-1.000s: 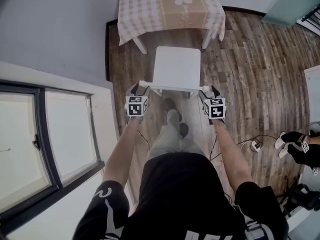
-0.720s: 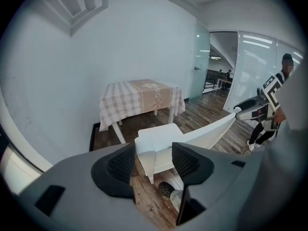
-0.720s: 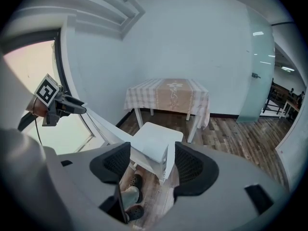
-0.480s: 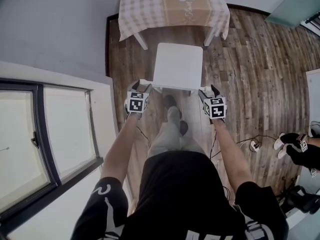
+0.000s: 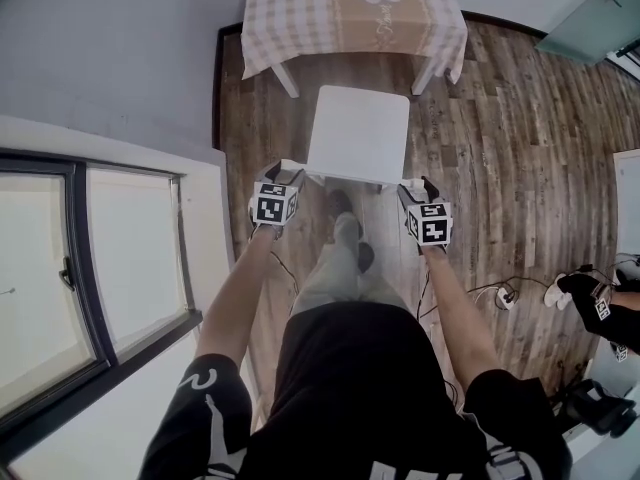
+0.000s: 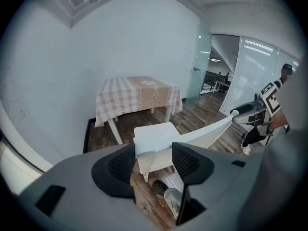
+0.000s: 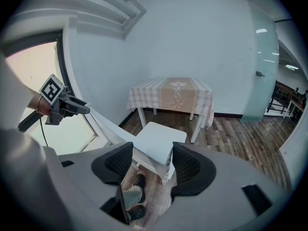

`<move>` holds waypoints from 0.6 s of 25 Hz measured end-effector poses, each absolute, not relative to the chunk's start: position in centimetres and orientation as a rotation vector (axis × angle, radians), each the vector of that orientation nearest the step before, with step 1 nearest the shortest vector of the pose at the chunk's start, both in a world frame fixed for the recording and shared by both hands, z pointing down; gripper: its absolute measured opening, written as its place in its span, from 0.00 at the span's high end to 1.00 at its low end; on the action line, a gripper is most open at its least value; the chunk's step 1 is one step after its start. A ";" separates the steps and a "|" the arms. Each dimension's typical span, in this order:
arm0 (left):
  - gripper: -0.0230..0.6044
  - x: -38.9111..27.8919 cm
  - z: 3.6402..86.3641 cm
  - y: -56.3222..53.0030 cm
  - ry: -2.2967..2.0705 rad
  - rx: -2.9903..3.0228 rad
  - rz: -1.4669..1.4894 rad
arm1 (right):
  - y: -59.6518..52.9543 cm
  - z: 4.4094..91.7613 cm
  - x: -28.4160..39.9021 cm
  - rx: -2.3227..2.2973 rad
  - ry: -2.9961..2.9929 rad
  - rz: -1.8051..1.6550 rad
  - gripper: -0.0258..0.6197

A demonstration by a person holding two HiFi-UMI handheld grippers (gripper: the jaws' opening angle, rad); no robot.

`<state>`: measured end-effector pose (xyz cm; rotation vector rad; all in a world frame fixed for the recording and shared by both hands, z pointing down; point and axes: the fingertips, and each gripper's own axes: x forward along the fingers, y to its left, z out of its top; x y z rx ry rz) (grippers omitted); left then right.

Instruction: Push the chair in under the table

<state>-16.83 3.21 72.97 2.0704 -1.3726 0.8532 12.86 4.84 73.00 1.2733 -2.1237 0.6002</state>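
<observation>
A white chair (image 5: 357, 133) stands on the wood floor just short of the table (image 5: 355, 8) with its checked cloth, seat toward the table. My left gripper (image 5: 281, 171) is at the left end of the backrest, my right gripper (image 5: 415, 183) at the right end. The left gripper view has that gripper (image 6: 153, 162) open, with the backrest's corner post between the jaws and a gap beside it. In the right gripper view the right gripper (image 7: 150, 163) has just been closing a little. It still stands wide, with the chair's (image 7: 159, 141) other corner between the jaws.
A grey wall and a big window (image 5: 90, 278) run along the left. My shoes (image 5: 345, 223) are right behind the chair. A cable and socket strip (image 5: 505, 293) lie on the floor at the right, near another person (image 5: 600, 303). A glass door (image 5: 600, 13) is at the far right.
Both grippers stay at the ends of the backrest. The view has shifted slightly, so table and chair sit a little further right. The person at the right edge has moved down the frame.
</observation>
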 end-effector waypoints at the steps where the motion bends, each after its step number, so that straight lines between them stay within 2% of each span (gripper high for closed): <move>1: 0.58 -16.9 72.9 3.2 -1.373 2.069 0.853 | 4.8 73.0 12.8 1.277 -2.123 0.600 0.54; 15: 0.58 -16.9 73.1 3.2 -1.333 2.037 0.873 | 4.7 73.0 12.7 1.284 -2.103 0.596 0.53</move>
